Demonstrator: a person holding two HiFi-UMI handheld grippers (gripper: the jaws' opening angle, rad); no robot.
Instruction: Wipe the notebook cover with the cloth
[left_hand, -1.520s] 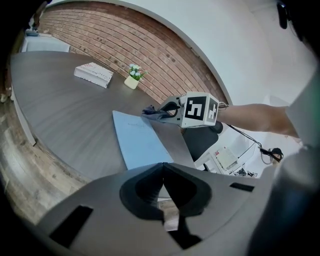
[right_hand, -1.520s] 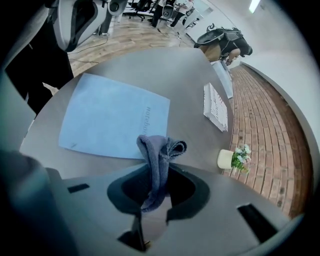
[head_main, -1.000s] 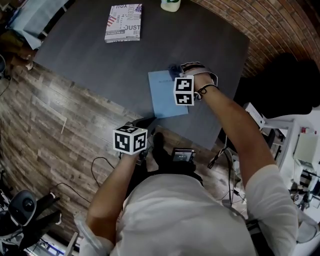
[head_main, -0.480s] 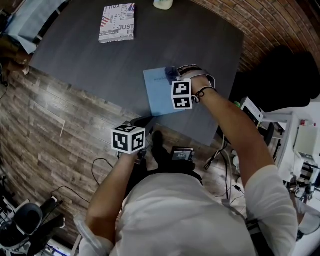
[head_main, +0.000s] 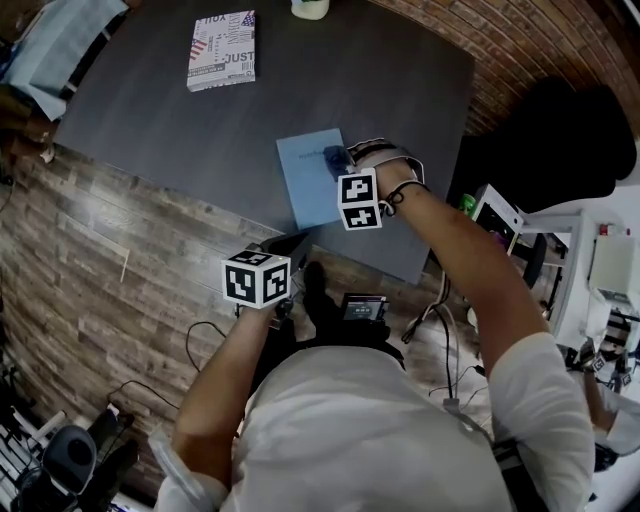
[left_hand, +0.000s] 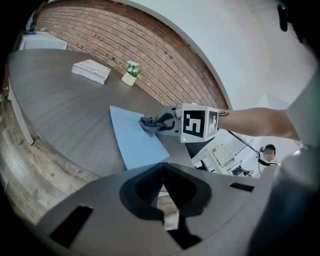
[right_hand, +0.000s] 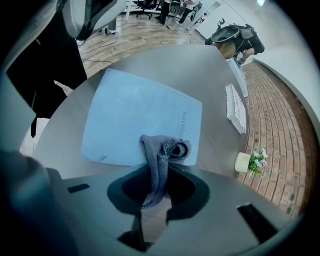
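A light blue notebook (head_main: 305, 178) lies flat near the front edge of the dark table (head_main: 170, 110). My right gripper (head_main: 343, 165) is shut on a grey cloth (head_main: 336, 157), which rests bunched on the notebook's right edge. In the right gripper view the cloth (right_hand: 162, 150) runs up from between the jaws (right_hand: 155, 175) onto the notebook (right_hand: 135, 115). My left gripper (head_main: 288, 245) hangs off the table's front edge, shut and with nothing in it. The left gripper view shows its jaws (left_hand: 163, 167) closed together, with the notebook (left_hand: 132, 140) and cloth (left_hand: 152, 123) beyond.
A patterned book (head_main: 222, 48) lies at the table's far side, a small potted plant (head_main: 310, 8) beside it. A black chair (head_main: 560, 140) stands right of the table. Wood floor (head_main: 90, 260) and cables lie below the front edge.
My right gripper has drawn the cloth a little nearer along the notebook's right edge. The left gripper has stayed put. The head view has shifted slightly.
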